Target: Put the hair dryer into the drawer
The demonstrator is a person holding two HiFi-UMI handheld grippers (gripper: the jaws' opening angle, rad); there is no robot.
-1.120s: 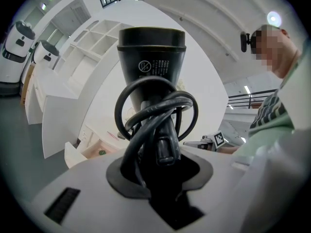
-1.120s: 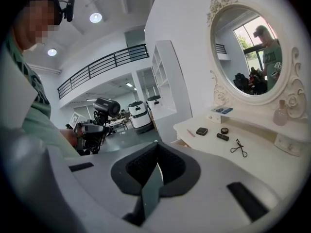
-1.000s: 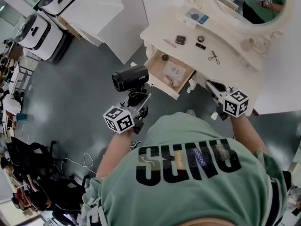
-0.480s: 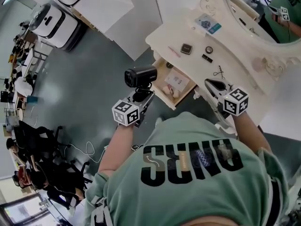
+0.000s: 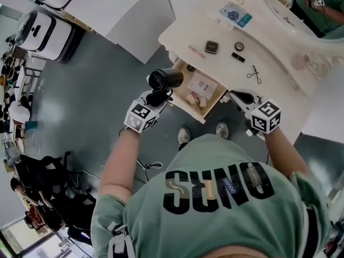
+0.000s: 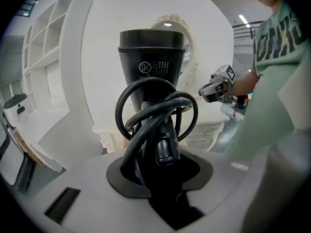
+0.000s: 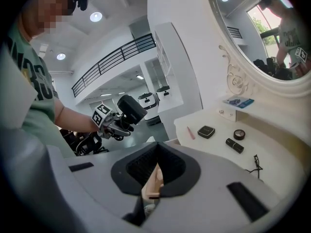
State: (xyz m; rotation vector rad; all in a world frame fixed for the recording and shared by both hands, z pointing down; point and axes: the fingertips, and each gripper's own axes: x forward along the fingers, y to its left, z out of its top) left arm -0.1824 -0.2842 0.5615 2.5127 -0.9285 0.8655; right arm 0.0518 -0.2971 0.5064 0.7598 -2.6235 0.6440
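The left gripper [image 5: 154,97] had its jaws clamped round the handle of the black hair dryer with coiled cord [image 5: 165,79], in the air at the edge of the open cream wooden drawer [image 5: 188,109]. To my eye, lowering it in was all that was left. The right gripper [image 5: 236,95] hung nearby, jaws together.

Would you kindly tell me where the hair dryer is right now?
In the head view, the hair dryer is clamped in the left gripper, left of centre, at the left end of the open drawer of the white dressing table.

A cream tabletop [image 5: 279,71] with an oval mirror [image 7: 262,28] is standing against white walls [image 7: 175,8], ceiling lights [image 7: 95,16] shining over grey floor [image 5: 97,90].
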